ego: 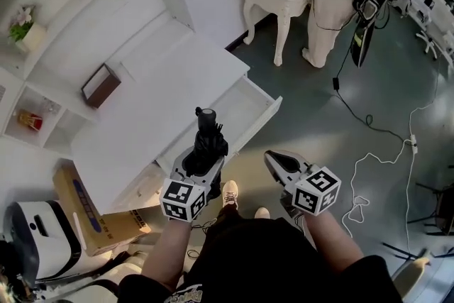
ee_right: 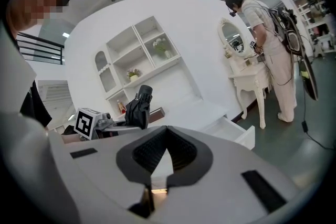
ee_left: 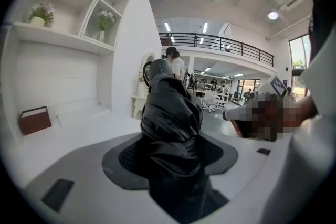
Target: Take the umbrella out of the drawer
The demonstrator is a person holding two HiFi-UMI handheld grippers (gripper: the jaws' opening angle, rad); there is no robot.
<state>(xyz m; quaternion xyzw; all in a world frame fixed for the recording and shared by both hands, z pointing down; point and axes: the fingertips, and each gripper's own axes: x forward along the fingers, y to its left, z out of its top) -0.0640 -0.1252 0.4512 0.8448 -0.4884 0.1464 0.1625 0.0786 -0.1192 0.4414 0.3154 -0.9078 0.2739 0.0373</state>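
The left gripper [ego: 201, 161] has its jaws closed on the black folded fabric umbrella [ego: 208, 137]. The umbrella stands upright between them, its round end on top, over the near end of the open white desk drawer [ego: 245, 104]. The right gripper [ego: 278, 161] is just beside it, jaws pressed together and holding nothing.

no legible text; blue print on the cardboard box [ego: 94, 218] perhaps lettering, too blurred
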